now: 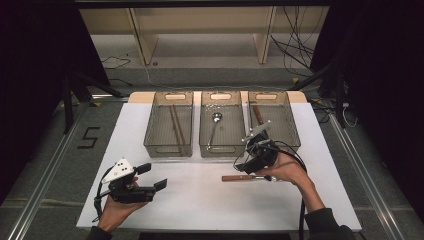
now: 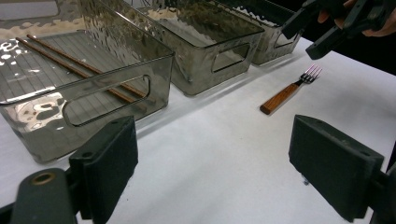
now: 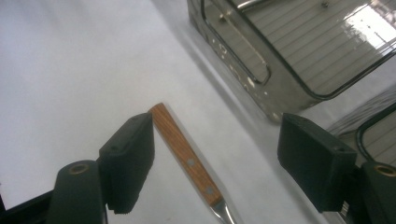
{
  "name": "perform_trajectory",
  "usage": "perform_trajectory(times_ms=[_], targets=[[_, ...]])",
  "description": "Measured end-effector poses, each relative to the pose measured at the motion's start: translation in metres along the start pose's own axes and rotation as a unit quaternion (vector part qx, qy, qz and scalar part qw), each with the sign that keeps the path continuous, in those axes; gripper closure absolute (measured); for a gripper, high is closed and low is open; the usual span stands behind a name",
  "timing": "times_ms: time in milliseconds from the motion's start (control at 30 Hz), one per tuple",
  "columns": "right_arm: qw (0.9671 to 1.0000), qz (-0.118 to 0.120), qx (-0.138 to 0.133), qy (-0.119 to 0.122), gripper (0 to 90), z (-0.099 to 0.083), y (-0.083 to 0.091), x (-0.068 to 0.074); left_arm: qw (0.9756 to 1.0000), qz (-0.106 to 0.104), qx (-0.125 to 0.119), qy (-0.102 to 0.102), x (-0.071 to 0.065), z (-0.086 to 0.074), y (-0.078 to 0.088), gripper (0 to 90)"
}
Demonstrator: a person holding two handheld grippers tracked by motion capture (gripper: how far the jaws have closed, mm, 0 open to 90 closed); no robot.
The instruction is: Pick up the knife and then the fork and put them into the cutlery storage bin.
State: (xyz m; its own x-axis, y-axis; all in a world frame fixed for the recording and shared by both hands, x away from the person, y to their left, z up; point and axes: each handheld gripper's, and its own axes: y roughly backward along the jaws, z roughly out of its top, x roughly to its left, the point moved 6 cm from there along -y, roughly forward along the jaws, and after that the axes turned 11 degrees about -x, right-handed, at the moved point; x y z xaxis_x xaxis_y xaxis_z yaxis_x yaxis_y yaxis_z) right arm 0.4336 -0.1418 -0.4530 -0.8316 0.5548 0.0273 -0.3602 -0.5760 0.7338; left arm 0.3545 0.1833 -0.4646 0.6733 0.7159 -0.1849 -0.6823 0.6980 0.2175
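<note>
Smoky plastic bins hold chopsticks (image 1: 176,126), a spoon (image 1: 215,126); both grippers gape, right gripper (image 3: 215,168) over the fork (image 2: 290,90).

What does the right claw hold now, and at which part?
Nothing yet. The right claw is open around the wooden handle of the fork on the table.

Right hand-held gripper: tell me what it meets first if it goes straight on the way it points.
Most likely the fork: the right hand-held gripper is open, with the wooden handle on the white table between its jaws. Depth is uncertain.
</note>
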Motion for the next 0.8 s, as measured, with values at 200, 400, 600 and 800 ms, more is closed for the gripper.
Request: perform_trajectory(times_ms=[200, 400, 600, 800], targets=[[0.9995, 0.005, 0.030, 0.006, 25.3, -0.007, -0.007, 0.001, 1.0000, 0.000, 0.000, 0.000, 0.000, 0.000, 0.000, 15.2], [0.9985, 0.007, 0.053, 0.015, 22.0, -0.010, -0.013, 0.004, 1.0000, 0.000, 0.000, 0.000, 0.000, 0.000, 0.000, 15.3], [0.9973, 0.003, 0.069, 0.026, 22.4, -0.013, -0.019, 0.005, 1.0000, -0.001, 0.000, 0.000, 0.000, 0.000, 0.000, 15.3], [0.9955, 0.000, 0.087, 0.038, 26.0, -0.017, -0.024, 0.005, 1.0000, -0.002, 0.000, -0.001, 0.000, 0.000, 0.000, 15.3]])
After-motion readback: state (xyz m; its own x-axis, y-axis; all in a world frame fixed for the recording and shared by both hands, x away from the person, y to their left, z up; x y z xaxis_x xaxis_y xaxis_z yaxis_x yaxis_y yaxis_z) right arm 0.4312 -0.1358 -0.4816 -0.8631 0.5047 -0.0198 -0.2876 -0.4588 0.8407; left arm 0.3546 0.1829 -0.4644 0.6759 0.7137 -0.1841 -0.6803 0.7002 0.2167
